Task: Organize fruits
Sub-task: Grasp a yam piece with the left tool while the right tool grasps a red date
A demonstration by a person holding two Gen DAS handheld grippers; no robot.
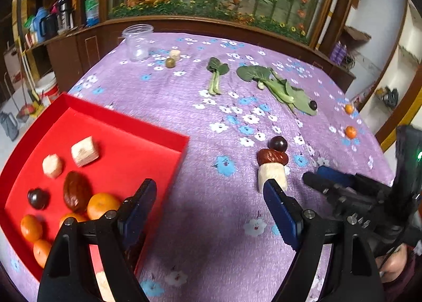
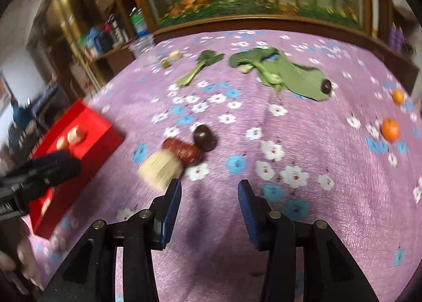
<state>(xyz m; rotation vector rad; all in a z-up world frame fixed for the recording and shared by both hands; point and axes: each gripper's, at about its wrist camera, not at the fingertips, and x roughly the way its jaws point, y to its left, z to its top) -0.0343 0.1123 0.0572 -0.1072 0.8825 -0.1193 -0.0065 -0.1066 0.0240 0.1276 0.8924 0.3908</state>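
I see the table (image 1: 184, 106) under a purple flowered cloth, filling both views. At its left sits the red tray (image 1: 147, 133), which already carries two pale cubes (image 1: 85, 151), a brown date (image 1: 76, 194), a dark plum (image 1: 38, 198) and several oranges (image 1: 101, 205). Leafy greens (image 1: 279, 85) lie across the far half of the table, with a clear jar (image 1: 138, 42) near the far edge.

My left gripper (image 1: 211, 201) hangs with its fingers spread wide and empty; one finger is over the tray's near corner, the other just in front of a pale chunk (image 1: 271, 176). My right gripper (image 2: 209, 196) has its fingers set narrower, with bare cloth between them and nothing held.

Left of the right gripper's fingers, that pale chunk, a date (image 2: 182, 150) and a plum (image 2: 204, 136) lie touching in a row. Two small oranges (image 2: 390, 129) sit well apart near the right edge, and another plum (image 2: 326, 86) rests on a leaf.
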